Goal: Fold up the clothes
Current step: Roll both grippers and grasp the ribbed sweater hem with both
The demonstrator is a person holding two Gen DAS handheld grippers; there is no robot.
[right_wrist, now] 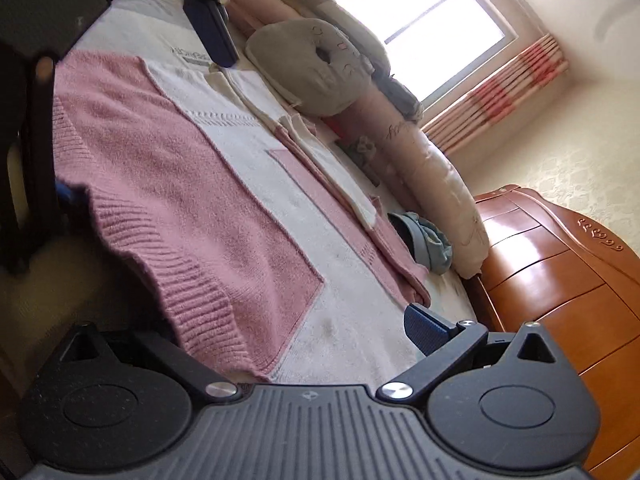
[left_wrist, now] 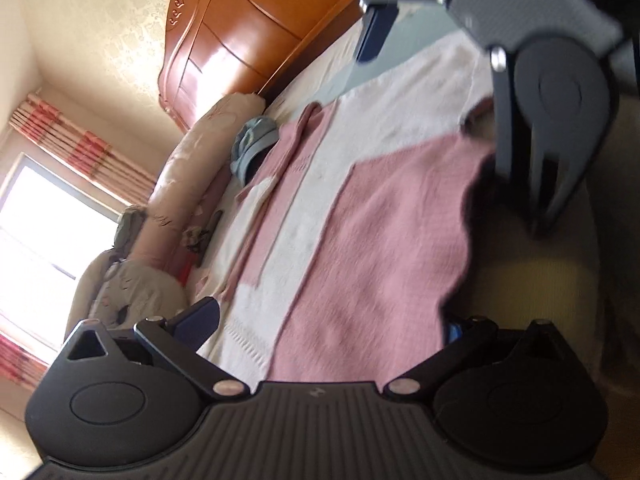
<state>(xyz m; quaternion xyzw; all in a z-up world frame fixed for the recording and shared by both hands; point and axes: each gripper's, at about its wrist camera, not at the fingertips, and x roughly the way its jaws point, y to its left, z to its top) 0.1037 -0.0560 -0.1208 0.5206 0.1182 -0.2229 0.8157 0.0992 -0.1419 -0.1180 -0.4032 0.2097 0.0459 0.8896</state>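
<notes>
On the bed (right_wrist: 360, 332), one pink-and-white knit sweater (left_wrist: 360, 248) lies spread flat, its ribbed hem (right_wrist: 188, 284) at the near edge. Hem corners are hidden: the left gripper (left_wrist: 332, 320) shows one blue finger pad (left_wrist: 200, 318) clear, the other only a blue sliver behind the pink knit, so spread wide around the hem, actual grip can't be told. Right gripper (right_wrist: 256, 320), same story: one pad (right_wrist: 426, 326) visible, the other buried under the ribbing, fingers apart. Each gripper's body is cut off by the frame edge. Beyond: one long rolled quilt (right_wrist: 432, 184), one grey cushion (right_wrist: 320, 68), one blue-grey crumpled garment (left_wrist: 254, 146), one wooden headboard (left_wrist: 240, 40), one window (right_wrist: 424, 28), striped curtains (right_wrist: 508, 88). Small items by the quilt are too blurry.
</notes>
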